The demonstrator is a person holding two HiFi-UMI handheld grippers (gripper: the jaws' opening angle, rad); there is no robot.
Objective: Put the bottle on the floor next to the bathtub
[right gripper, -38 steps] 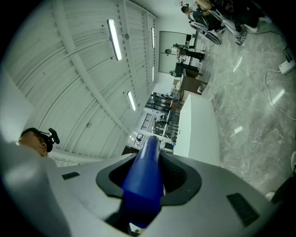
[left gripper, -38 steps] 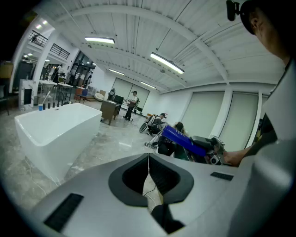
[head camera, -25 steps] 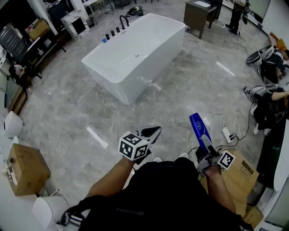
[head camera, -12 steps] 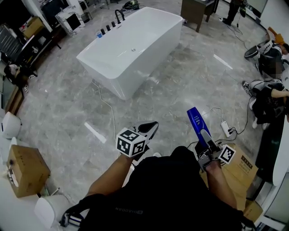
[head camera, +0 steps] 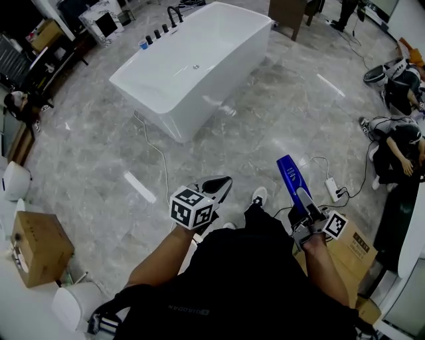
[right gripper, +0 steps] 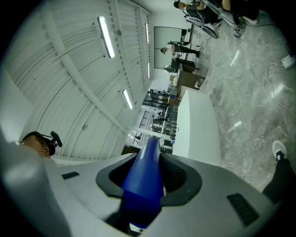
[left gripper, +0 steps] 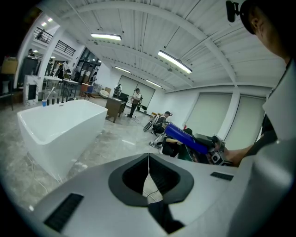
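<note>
Well short of the bathtub (head camera: 192,66), the right hand-held gripper (head camera: 300,200) clamps the blue bottle (head camera: 289,178) by its near end, probably light, stiff, slippery plastic, while the left hand-held gripper (head camera: 221,186) is closed and empty.

Person stepping forward across the floor: a white shoe (head camera: 258,196) is swinging into the lower middle of the frame, between the left hand-held gripper (head camera: 221,185) and the right hand-held gripper (head camera: 304,202), where a second ago only shoe tips were peeking out lower down. The bathtub (head camera: 199,60) is drifting up and toward the upper left of the frame, its far end now nearly reaching the top edge. The brown cabinet (head camera: 292,12) at the upper right is slipping almost out of the picture. The bottle (head camera: 289,178) and both hand-held grippers are riding slightly higher in the frame.
</note>
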